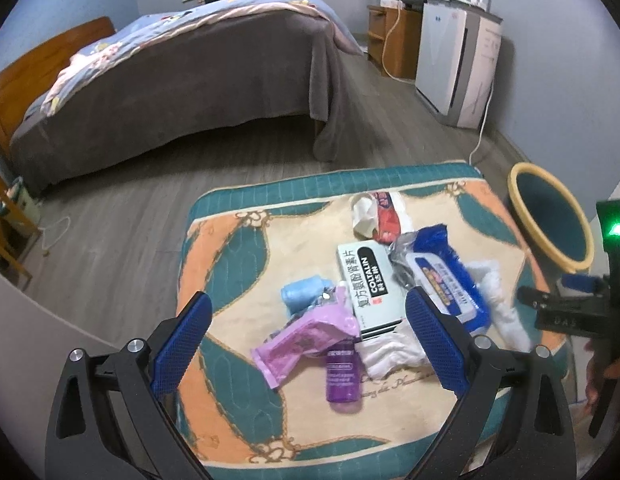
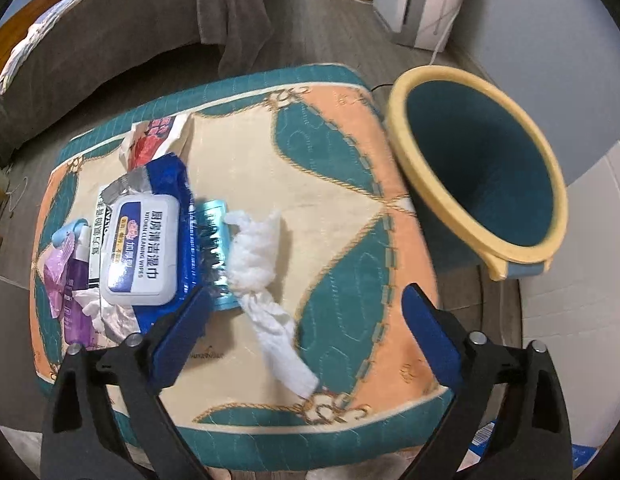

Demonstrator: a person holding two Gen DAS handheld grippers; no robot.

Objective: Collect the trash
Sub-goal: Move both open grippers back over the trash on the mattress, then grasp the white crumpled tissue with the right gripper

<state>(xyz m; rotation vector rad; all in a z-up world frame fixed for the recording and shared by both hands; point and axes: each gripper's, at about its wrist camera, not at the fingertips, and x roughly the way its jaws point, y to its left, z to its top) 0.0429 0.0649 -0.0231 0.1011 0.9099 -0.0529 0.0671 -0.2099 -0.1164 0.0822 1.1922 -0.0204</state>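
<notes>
Both wrist views down onto cushion [image 1: 237,248]

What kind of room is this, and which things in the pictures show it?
Most likely a bedroom in a home. A made bed with a wooden headboard stands on the wood-look floor, and a white appliance stands by the wall.

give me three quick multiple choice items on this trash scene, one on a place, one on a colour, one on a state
1. Where is the bin?
A. on the bed
B. beside the cushion's edge
C. under the cushion

2. What colour is the small bottle?
A. purple
B. red
C. yellow

3. How do the right gripper jaws stand?
A. shut on the wipes pack
B. shut on nothing
C. open, holding nothing

Answers: 1 B, the bin stands next to the cushion. 2 A, its body is purple. 3 C, the pads are wide apart above the white tissue.
</notes>
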